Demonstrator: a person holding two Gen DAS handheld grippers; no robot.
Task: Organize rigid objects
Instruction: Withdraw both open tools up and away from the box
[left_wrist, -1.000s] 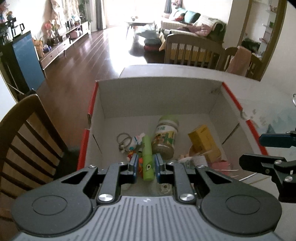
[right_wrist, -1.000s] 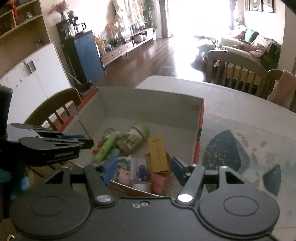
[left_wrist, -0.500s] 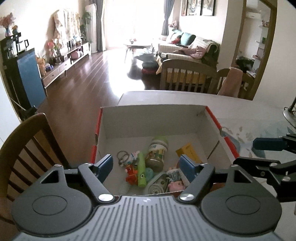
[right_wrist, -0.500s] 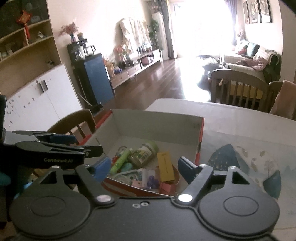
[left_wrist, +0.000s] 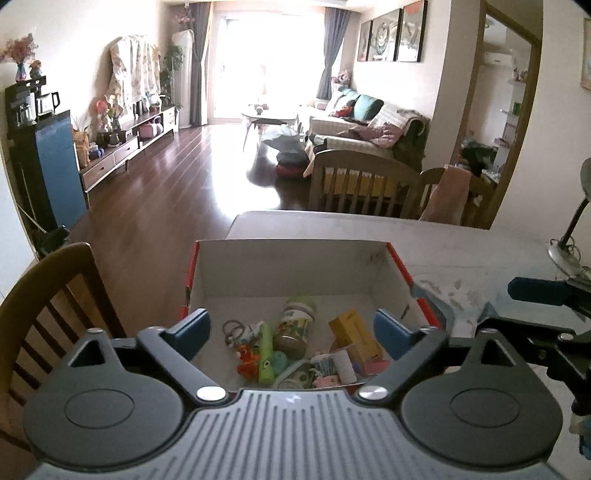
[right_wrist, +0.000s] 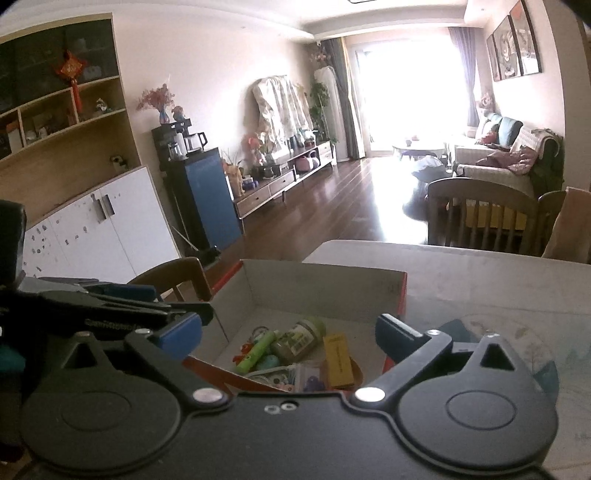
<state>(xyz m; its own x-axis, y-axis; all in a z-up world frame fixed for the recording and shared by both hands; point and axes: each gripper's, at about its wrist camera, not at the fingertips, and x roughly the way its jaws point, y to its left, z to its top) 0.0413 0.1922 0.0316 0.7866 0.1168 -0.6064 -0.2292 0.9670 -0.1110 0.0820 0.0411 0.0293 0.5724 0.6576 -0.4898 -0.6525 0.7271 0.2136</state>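
Note:
A cardboard box (left_wrist: 288, 269), red outside and pale inside, stands on the table and holds several small things. Among them are a green tube (left_wrist: 266, 354), a jar with a green lid (left_wrist: 295, 326), a yellow carton (left_wrist: 354, 334) and an orange toy (left_wrist: 247, 360). My left gripper (left_wrist: 291, 328) hangs above the box's near side, jaws opening wide, nothing between the pads. My right gripper (right_wrist: 288, 330) hovers over the box's near right corner, jaws also opening and bare. The same box (right_wrist: 321, 284), tube (right_wrist: 256, 350), jar (right_wrist: 297, 338) and carton (right_wrist: 338, 360) show below it.
A wooden chair (left_wrist: 44, 295) stands left of the box. The pale table (left_wrist: 461, 251) runs on to the right, with a blue patterned mat (right_wrist: 517, 343) and a lamp base (left_wrist: 565, 251). More chairs (left_wrist: 362, 177) stand at the far edge.
My left gripper, earlier shut on the green tube, has let it go and spread wide; the tube lies in the box. Both grippers have risen and drawn back, and the right has opened further.

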